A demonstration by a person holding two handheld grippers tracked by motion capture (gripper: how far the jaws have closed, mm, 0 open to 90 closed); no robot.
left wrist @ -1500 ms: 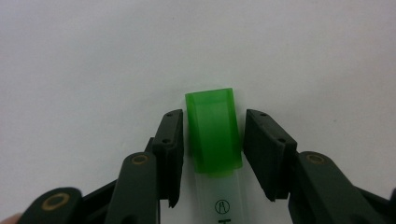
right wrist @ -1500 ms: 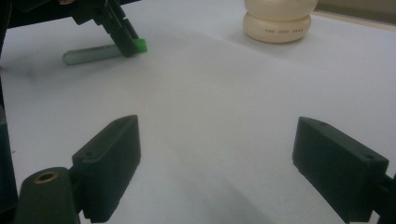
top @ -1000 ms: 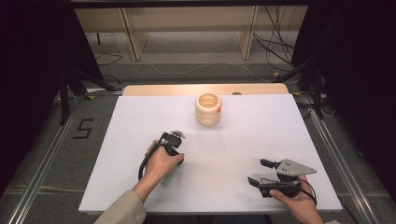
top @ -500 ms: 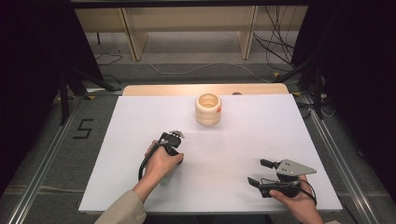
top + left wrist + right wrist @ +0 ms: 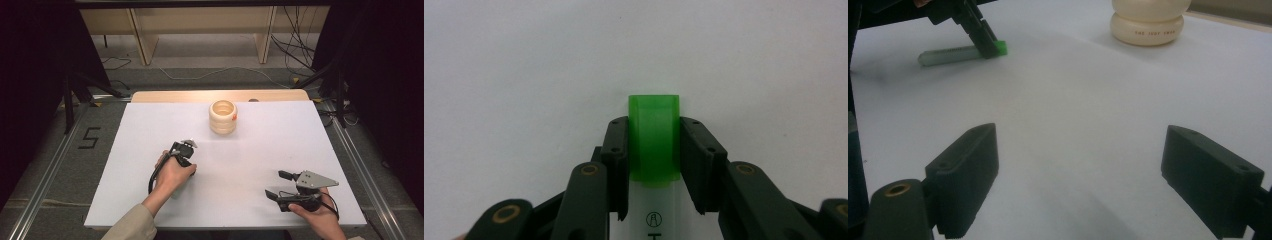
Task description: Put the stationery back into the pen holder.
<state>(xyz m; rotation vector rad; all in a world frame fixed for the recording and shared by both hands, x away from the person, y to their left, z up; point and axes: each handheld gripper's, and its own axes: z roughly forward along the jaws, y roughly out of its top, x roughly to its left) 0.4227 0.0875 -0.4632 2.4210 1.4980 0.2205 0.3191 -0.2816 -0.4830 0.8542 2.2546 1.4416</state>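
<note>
Left gripper clamps its black jaws on the green translucent cap of a white marker pen, which lies on the white table sheet. Right gripper rests low at the near right, jaws spread wide on nothing. Well beyond both stands a cream ribbed ring-stack jar, nothing between. The left hand wraps its handle, angled forward.

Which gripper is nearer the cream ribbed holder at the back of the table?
Left. The left gripper, shut on the green-capped marker, sits just in front-left of the holder. The right gripper, open, rests near the front-right edge, farther off.
</note>
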